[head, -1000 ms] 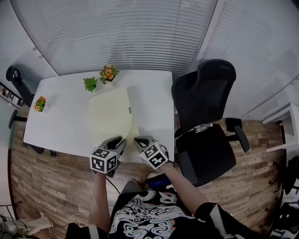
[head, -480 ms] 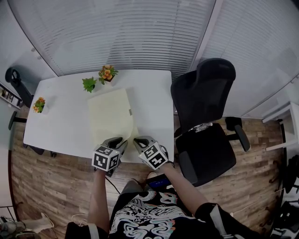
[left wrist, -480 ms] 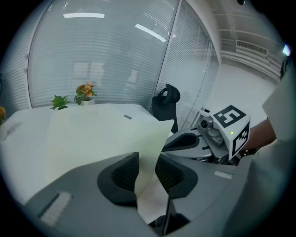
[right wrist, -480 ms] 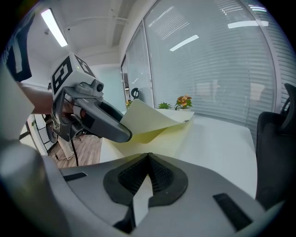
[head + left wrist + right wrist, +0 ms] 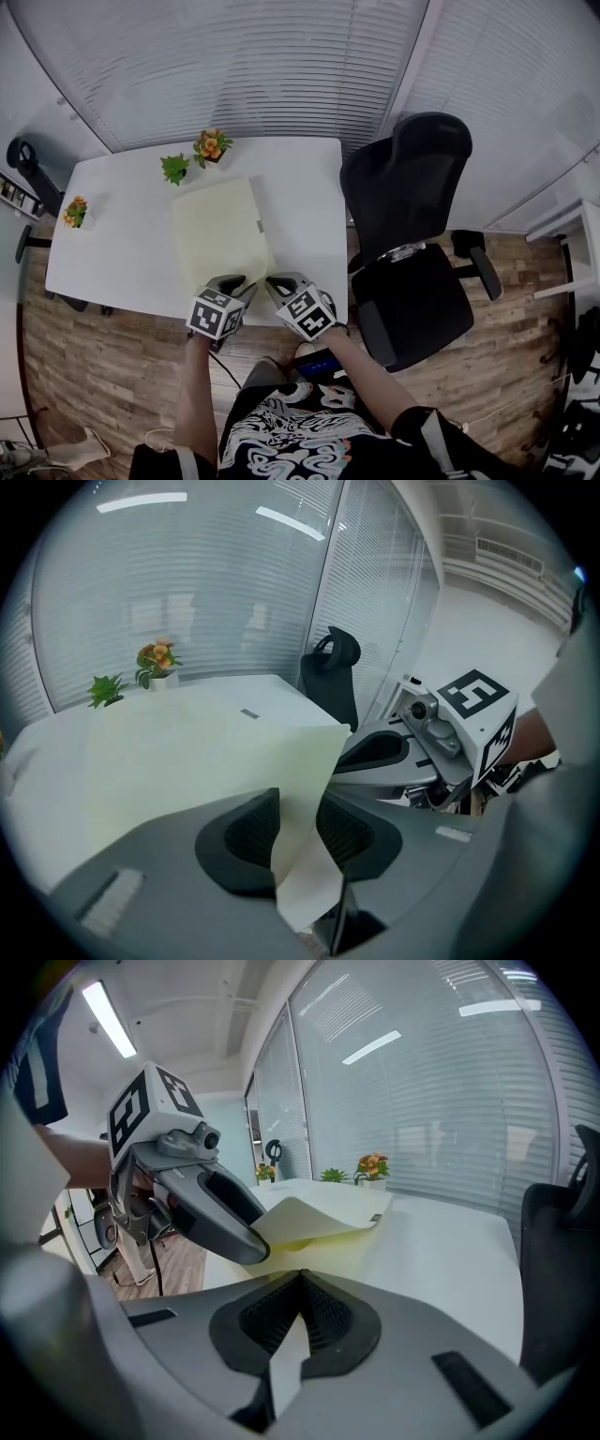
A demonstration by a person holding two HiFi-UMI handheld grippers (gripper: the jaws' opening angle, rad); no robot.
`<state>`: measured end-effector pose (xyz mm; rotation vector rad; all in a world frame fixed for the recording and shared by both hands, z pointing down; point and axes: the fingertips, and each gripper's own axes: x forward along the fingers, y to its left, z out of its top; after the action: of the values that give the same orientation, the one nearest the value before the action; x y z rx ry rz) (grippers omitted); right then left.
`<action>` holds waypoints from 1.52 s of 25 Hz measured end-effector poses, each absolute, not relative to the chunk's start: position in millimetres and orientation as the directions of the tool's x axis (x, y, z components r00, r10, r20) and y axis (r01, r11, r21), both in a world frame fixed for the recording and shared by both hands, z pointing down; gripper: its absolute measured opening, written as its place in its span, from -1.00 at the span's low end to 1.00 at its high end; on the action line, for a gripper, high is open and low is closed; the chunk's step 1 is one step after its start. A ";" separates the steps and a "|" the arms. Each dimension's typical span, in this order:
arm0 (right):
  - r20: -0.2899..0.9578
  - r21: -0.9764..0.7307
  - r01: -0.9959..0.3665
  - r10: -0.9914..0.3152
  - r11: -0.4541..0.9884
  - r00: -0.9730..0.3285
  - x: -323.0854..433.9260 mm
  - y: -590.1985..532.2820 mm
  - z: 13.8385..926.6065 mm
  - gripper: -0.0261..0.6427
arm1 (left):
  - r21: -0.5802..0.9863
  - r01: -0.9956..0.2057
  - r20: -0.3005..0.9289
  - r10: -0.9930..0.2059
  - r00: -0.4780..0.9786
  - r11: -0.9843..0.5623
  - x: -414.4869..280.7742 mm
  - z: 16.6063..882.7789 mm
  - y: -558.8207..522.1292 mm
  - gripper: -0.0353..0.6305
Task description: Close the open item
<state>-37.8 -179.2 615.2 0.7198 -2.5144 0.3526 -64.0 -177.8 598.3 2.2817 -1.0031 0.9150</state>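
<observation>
Right hand-held gripper (image 5: 300, 1283) pinching folder (image 5: 323, 1215) edge, apparently.

We look down on a white table (image 5: 122, 248) where a pale yellow folder (image 5: 216, 230) lies, a small dark tab at its right edge. The left gripper (image 5: 234, 281) and the right gripper (image 5: 275, 281) sit side by side at the folder's near edge. The left one's jaws have just been opening around that edge. A green plant (image 5: 175, 169) and an orange-flowered plant (image 5: 211, 146) stand at the far side. A black office chair (image 5: 412, 234) stands to the right.
</observation>
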 end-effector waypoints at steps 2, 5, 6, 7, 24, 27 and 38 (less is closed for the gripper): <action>0.527 -0.108 -0.549 -0.421 0.829 -0.738 -37.2 -178.2 614.6 -0.92 | 0.151 -0.765 0.750 -0.432 0.501 -0.625 -62.2 599.9 -176.4 -0.54; 0.536 -0.111 -0.551 -0.417 0.827 -0.734 -35.3 -176.3 614.4 -0.92 | 0.143 -0.753 0.787 -0.388 0.480 -0.642 -60.0 604.7 -174.5 -0.53; 0.538 -0.113 -0.555 -0.419 0.824 -0.731 -34.8 -176.6 615.5 -0.92 | 0.132 -0.743 0.802 -0.369 0.469 -0.656 -59.1 606.8 -174.3 -0.52; 0.537 -0.113 -0.558 -0.422 0.822 -0.730 -34.8 -177.4 616.7 -0.92 | 0.117 -0.729 0.819 -0.350 0.455 -0.674 -58.0 609.1 -173.9 -0.51; 0.528 -0.118 -0.562 -0.428 0.819 -0.734 -36.8 -178.9 617.2 -0.92 | 0.018 -0.638 0.913 -0.248 0.325 -0.770 -50.3 623.8 -169.9 -0.41; 0.527 -0.116 -0.564 -0.431 0.817 -0.733 -36.9 -178.6 616.5 -0.92 | 0.013 -0.644 0.908 -0.260 0.329 -0.765 -50.0 623.3 -169.9 -0.41; 0.519 -0.111 -0.580 -0.451 0.807 -0.726 -36.7 -179.3 613.6 -0.91 | 0.007 -0.688 0.882 -0.320 0.346 -0.726 -49.4 620.5 -170.1 -0.40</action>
<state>-36.7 -179.3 613.6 0.7670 -2.5143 0.3659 -49.4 -170.1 620.5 2.2369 -0.8866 1.3376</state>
